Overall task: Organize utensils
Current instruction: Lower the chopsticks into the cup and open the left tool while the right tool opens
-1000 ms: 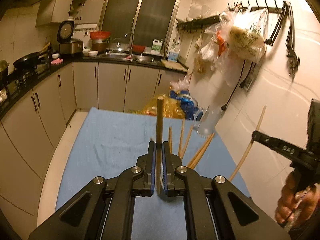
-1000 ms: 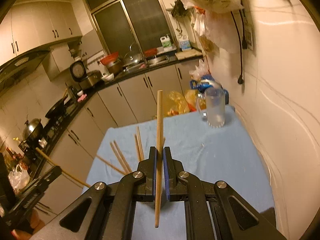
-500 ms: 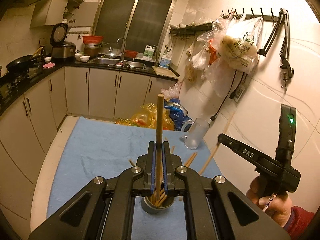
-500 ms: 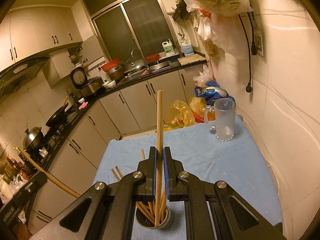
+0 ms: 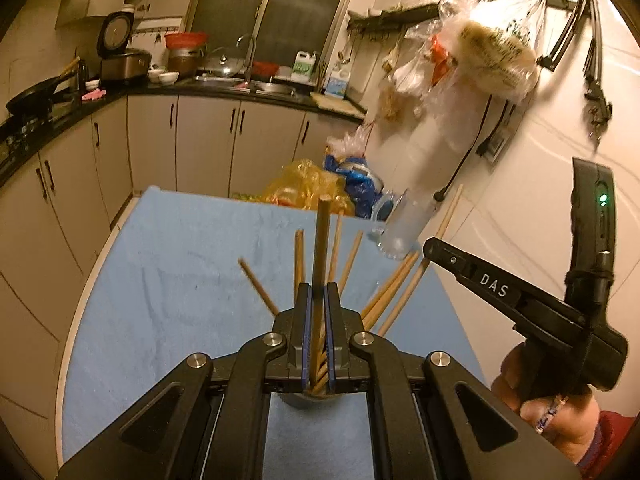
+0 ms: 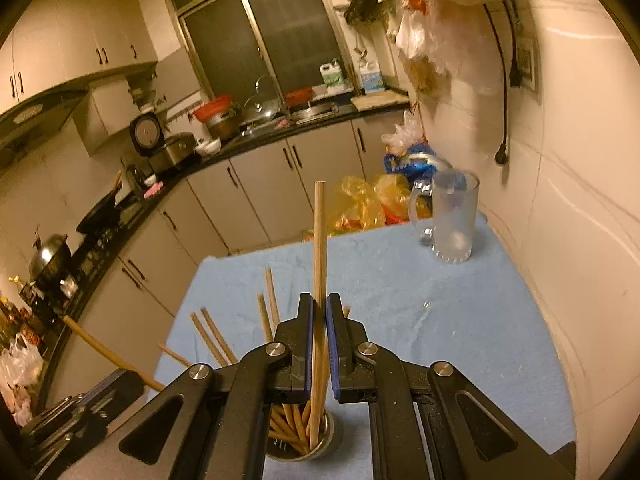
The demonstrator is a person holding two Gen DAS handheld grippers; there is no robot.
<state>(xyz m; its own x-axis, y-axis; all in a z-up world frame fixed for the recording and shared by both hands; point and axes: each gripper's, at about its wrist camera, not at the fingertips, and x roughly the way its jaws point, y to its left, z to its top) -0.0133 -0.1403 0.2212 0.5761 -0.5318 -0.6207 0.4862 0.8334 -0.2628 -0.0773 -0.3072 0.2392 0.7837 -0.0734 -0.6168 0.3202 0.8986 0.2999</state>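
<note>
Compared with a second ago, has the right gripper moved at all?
Yes. The right gripper has come down over the metal holder, which was out of its view a second ago. The glass mug now sits farther up the frame.

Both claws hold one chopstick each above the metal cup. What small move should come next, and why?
Probably open the right claw: its chopstick already has its lower end inside the metal cup among the others, so it should drop in. The left claw with its chopstick can follow.
</note>
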